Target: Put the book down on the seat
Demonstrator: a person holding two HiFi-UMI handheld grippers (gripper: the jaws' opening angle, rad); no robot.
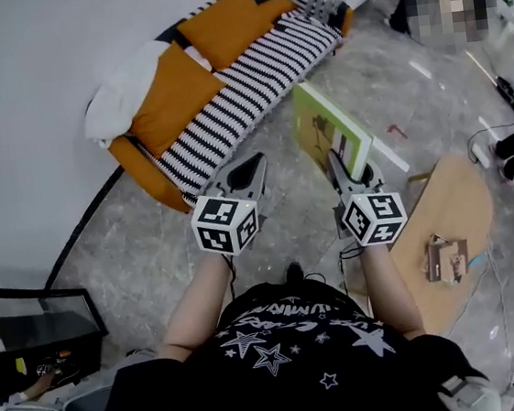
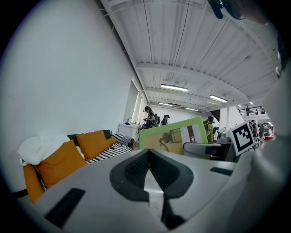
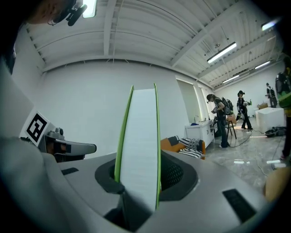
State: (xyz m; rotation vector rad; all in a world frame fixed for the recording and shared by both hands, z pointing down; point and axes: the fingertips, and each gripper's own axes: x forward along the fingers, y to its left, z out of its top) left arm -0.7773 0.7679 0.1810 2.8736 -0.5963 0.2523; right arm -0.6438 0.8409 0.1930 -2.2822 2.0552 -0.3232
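I'm holding the book [image 1: 329, 125] in the right gripper [image 1: 337, 163]. The jaws are clamping across its thickness, one pad on each green cover. You can see the white page block running right up between them in the right gripper view. That's why it's standing on edge in the air instead of lying flat: pinching the thin way is the only grip these jaws can get on it.

The left gripper [image 1: 255, 163] is hanging just beside it at about the same height. Its jaws are pressing together with nothing in them, so I'm treating it as a spare. I'm guessing it's only there in case the book needs steadying.

The book is hanging over the floor [image 1: 151, 249], well apart from the sofa's striped seat [image 1: 256, 78], so the putting down isn't done yet. Orange cushions [image 1: 171, 95] and a white bundle [image 1: 119, 91] are crowding the near end, so I'm thinking the bare striped stretch further along is the spot.

My guess is it's going to need tipping onto a cover before the pads let go. Otherwise it's just flopping over on the soft seat.
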